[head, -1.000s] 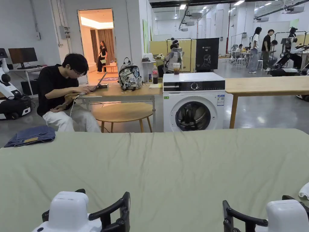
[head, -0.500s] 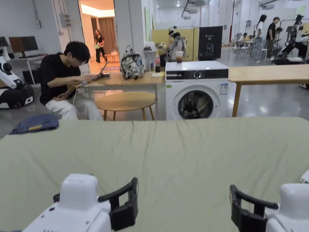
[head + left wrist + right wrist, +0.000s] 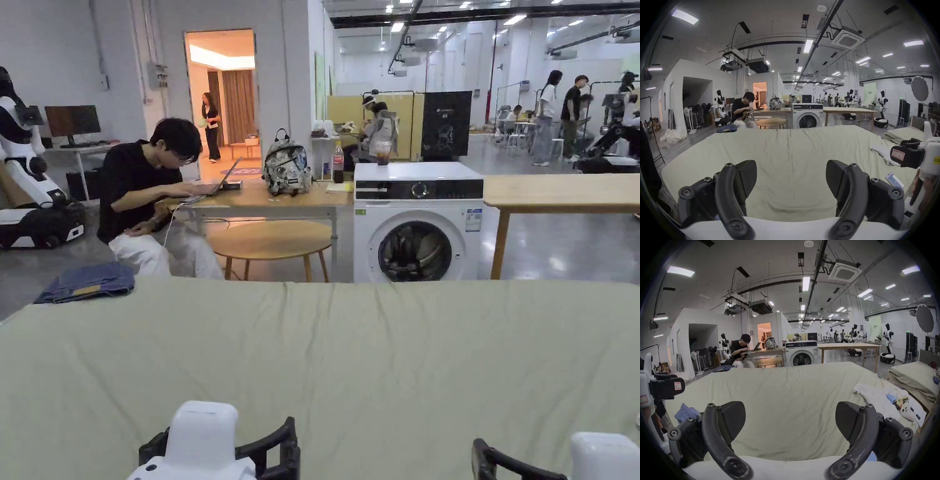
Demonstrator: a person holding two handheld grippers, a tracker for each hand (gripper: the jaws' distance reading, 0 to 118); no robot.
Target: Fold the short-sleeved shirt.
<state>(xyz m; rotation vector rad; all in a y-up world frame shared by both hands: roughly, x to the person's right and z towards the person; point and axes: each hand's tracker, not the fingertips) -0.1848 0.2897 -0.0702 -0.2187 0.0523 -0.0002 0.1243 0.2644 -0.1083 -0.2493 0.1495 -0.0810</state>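
Left claw [image 3: 791, 181] and right claw [image 3: 790, 420] both hover released, jaws spread wide with nothing between them, above the near edge of a bed covered by a pale green sheet [image 3: 350, 350]. A crumpled white garment [image 3: 873, 395], presumably the short-sleeved shirt, lies near the bed's right edge, well apart from both claws. Folded blue jeans [image 3: 87, 284] rest at the far left corner.

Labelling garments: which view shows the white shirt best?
The right gripper view: the crumpled white shirt lies in full on the green sheet, to the right, beside small clutter. The left gripper view shows part of it, partly hidden behind the right tongs. In the head view I cannot make it out.
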